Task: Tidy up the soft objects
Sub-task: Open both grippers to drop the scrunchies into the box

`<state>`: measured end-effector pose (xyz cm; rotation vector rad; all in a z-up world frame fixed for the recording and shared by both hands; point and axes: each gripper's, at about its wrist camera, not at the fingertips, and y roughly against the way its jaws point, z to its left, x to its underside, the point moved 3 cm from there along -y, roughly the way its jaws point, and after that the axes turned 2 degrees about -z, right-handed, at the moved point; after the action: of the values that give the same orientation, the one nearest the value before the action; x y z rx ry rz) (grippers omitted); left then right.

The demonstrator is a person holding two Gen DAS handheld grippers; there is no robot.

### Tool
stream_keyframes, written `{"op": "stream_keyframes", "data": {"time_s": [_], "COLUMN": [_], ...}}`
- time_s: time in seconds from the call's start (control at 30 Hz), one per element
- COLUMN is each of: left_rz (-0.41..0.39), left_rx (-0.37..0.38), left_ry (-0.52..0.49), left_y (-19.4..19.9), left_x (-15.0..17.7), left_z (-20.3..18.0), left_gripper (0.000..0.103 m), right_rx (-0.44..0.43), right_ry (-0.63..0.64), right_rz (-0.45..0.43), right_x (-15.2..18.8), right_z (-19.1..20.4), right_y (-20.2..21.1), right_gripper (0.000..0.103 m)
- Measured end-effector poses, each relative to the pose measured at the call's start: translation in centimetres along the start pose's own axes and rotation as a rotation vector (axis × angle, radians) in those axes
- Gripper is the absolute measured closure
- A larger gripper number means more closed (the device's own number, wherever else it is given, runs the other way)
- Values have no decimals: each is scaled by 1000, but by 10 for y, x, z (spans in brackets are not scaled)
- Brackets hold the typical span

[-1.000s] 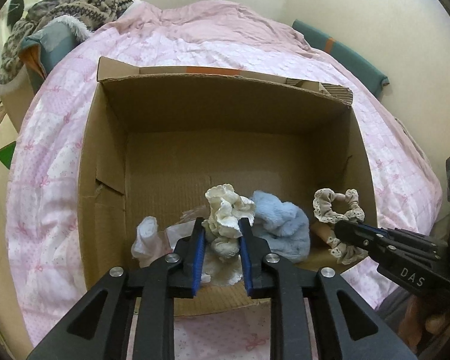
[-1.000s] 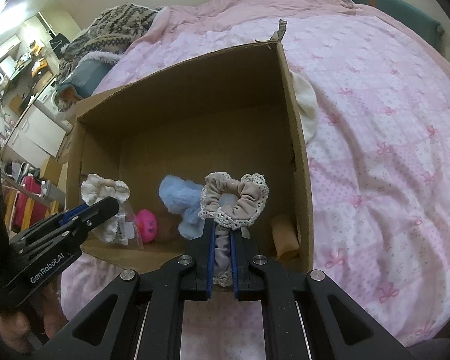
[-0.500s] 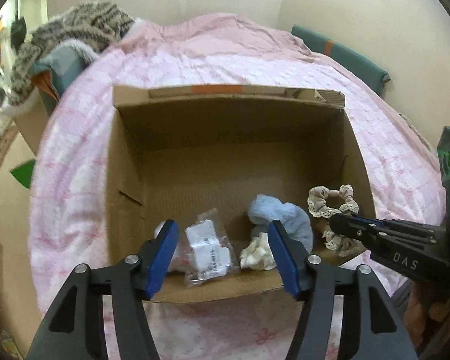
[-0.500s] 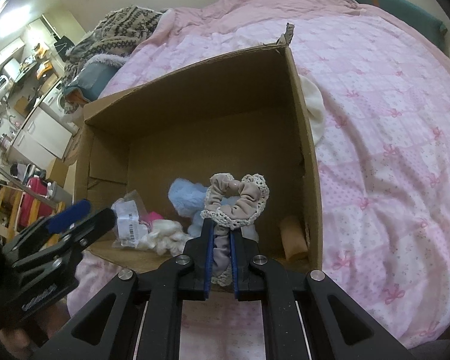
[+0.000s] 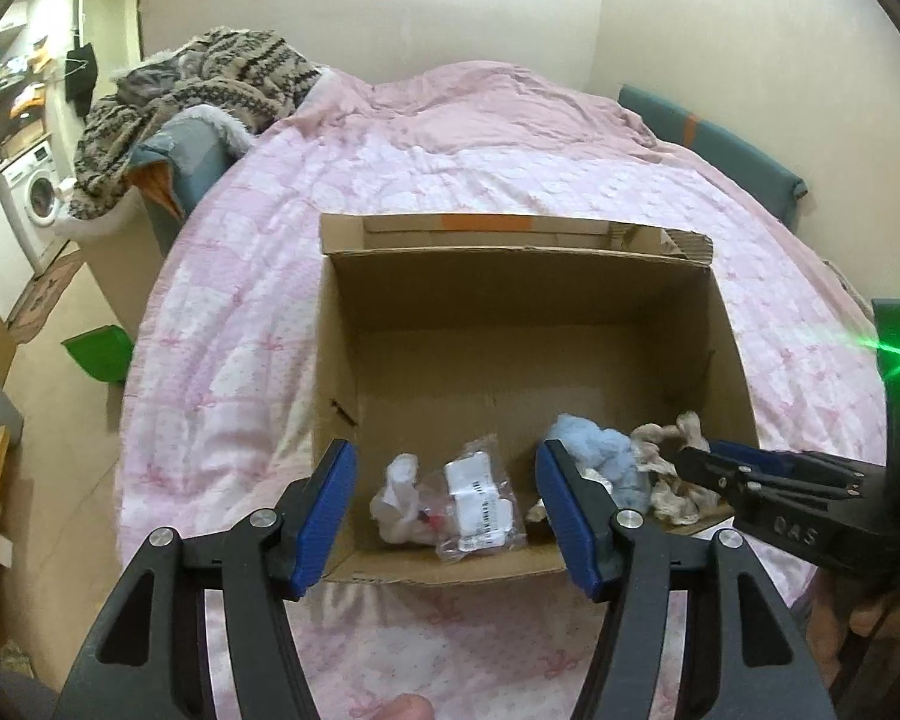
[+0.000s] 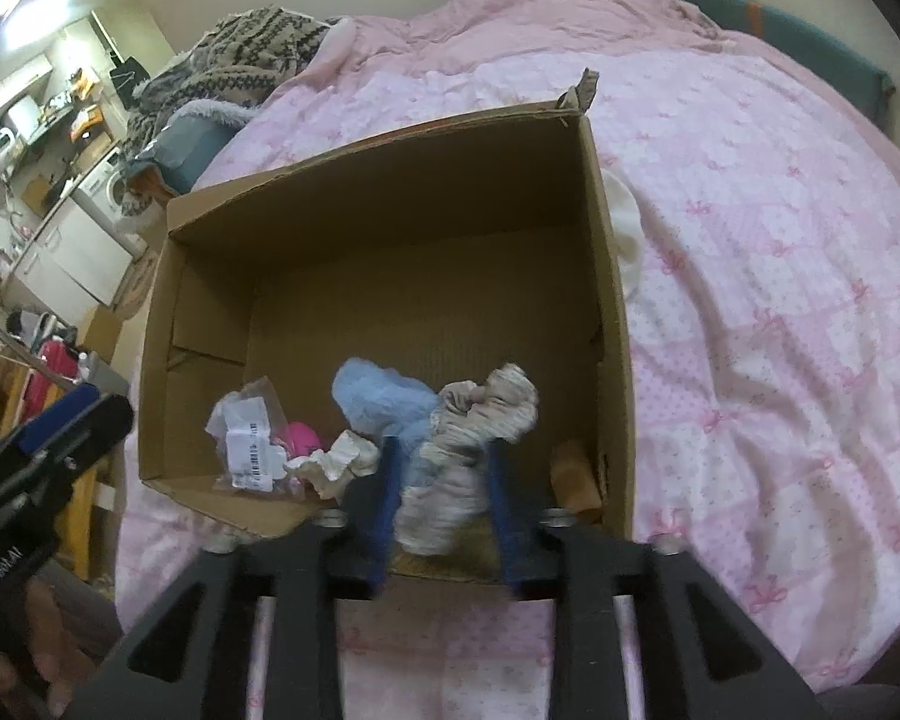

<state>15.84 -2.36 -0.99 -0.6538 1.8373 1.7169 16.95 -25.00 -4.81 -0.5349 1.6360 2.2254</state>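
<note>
An open cardboard box lies on the pink bedspread. In its near end are a white cloth, a clear plastic packet, a cream scrunchie, a pink item and a blue fluffy piece. My left gripper hangs open above the box's near edge, holding nothing. My right gripper is over the box's near right corner, its jaws opening. The beige lace scrunchie sits blurred and loose between them.
A tan object lies in the box's right corner. A pile of patterned knitwear sits at the bed's far left. A teal headboard cushion runs along the wall. A washing machine and a green item are off the bed's left side.
The left gripper let go of the cream scrunchie, which dropped into the box, then rose and drew back. The right gripper's jaws have spread off the lace scrunchie, which sags between them.
</note>
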Motion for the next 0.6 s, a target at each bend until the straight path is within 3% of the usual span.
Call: {"op": "stream_keyframes", "data": {"time_s": [0.03, 0.07, 0.17, 0.33, 0.6], "left_rz": [2, 5, -3, -46, -150], "left_rx": [1, 3, -14, -44, -43], "left_ry": [7, 20, 41, 46, 55], "left_y": [1, 4, 14, 41, 84], "left_x": [0, -1, -1, -4, -6], "left_z": [2, 6, 13, 25, 31], "left_gripper": [42, 38, 20, 7, 4], "right_rx": [3, 7, 33, 26, -6], "right_ry": [3, 6, 40, 59, 49], "right_rz": [-5, -23, -52, -137, -198], "right_x": [0, -1, -4, -9, 0], "right_z": [1, 1, 6, 15, 30], "right_y": [2, 6, 17, 53, 94], "right_gripper": [40, 36, 36, 35, 19]}}
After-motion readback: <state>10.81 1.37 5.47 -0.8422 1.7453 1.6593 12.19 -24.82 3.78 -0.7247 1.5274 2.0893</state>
